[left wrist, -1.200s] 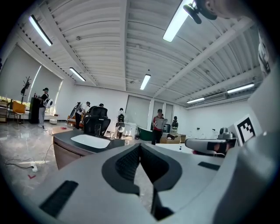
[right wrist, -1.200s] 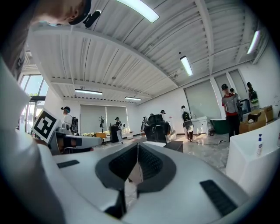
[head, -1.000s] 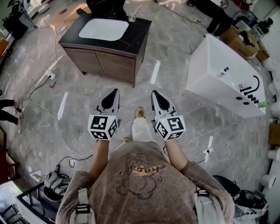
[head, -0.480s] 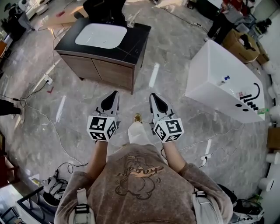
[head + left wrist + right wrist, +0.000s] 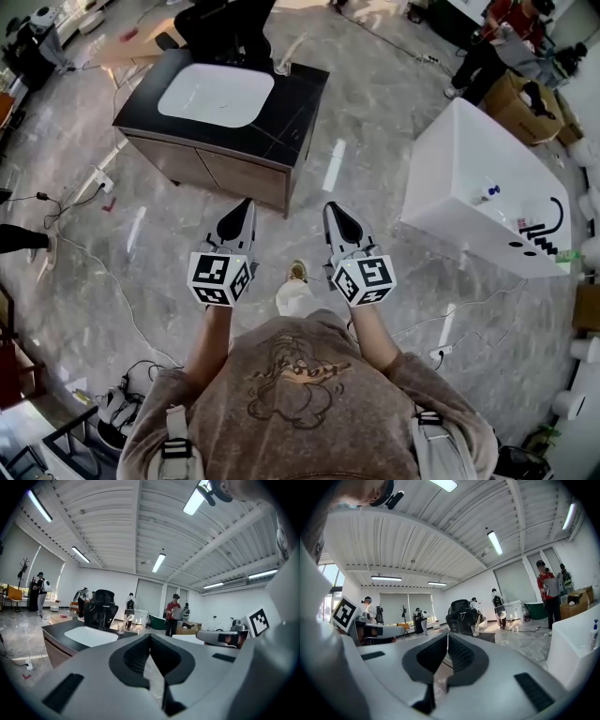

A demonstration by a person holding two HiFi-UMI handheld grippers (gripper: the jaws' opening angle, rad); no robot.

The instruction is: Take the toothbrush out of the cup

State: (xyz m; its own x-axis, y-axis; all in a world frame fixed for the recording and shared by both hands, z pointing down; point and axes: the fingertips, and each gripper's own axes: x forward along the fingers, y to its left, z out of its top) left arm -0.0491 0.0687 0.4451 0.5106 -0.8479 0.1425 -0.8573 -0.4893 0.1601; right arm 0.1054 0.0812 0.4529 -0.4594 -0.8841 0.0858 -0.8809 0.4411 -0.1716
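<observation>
At the far right corner of the black surface (image 5: 292, 94), just past the white sink (image 5: 216, 94), stands a clear cup (image 5: 280, 66) with the toothbrush (image 5: 294, 45) in it. The toothbrush's long axis is tilted. Its lower end sits in the cup, and its upper end leans out over the rim, to the right in both the head view and the right gripper view. The cup is close to the surface's back and right edges, with a black chair (image 5: 220, 19) just behind.

The left hand-held gripper (image 5: 247, 202) and the right hand-held gripper (image 5: 330, 204) hover side by side over the floor (image 5: 375, 141), pointing toward the cabinet and well apart from the cup. Each has its jaws fully together with nothing between them.

Bare floor lies between the person and the cabinet front. Cables (image 5: 94, 258) trail across the floor to the left, and a white bathtub (image 5: 459, 169) stands to the right, leaving a wide lane beside the surface's right edge.
</observation>
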